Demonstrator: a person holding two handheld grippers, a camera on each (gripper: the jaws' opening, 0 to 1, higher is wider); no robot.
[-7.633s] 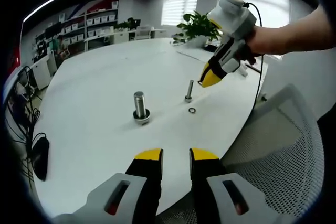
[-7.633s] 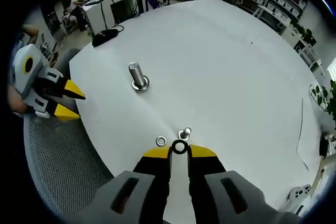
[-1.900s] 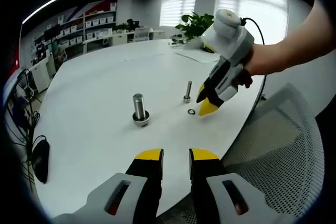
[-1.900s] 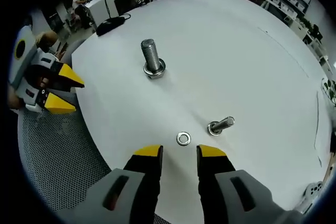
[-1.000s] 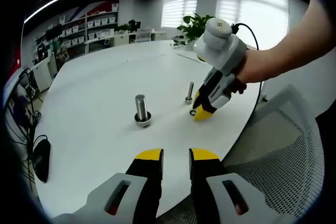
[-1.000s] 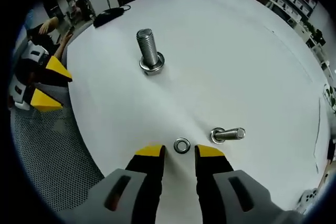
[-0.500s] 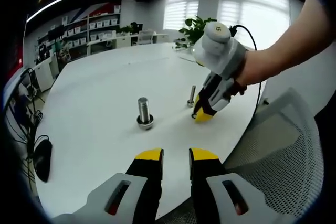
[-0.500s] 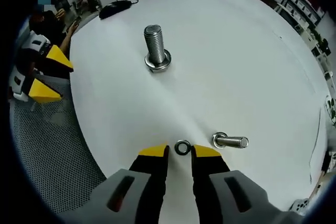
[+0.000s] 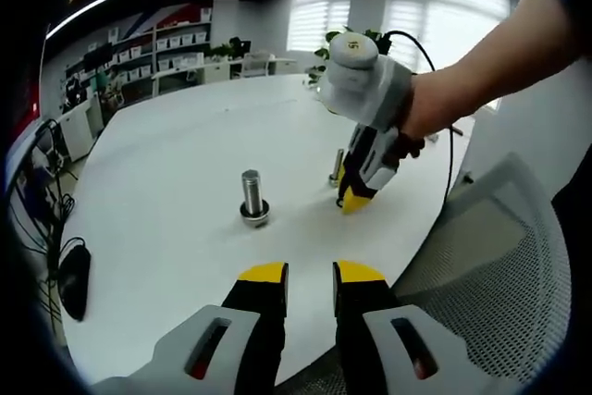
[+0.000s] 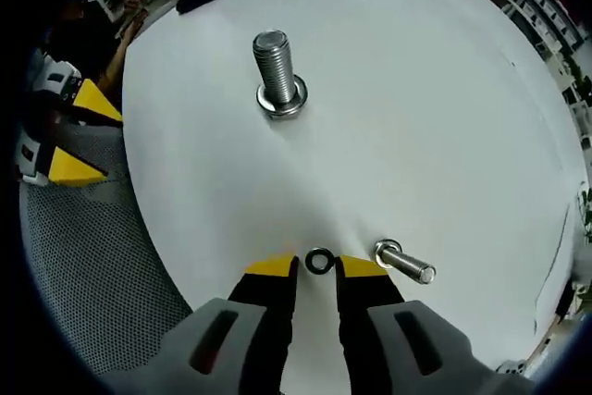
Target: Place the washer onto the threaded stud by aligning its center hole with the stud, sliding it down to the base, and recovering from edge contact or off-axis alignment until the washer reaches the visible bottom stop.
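Right tongs [image 10: 317,265] sit low on the white tabletop [image 10: 444,117], jaws narrowly parted with the small washer [image 10: 319,260] lying flat between their yellow tips, not visibly clamped. Just beside it stands a slim threaded stud [image 10: 404,264]. Farther off, a thick bolt [image 10: 278,75] stands upright. Left tongs [image 9: 309,274] hang near the tabletop's edge, slightly open, holding nothing.
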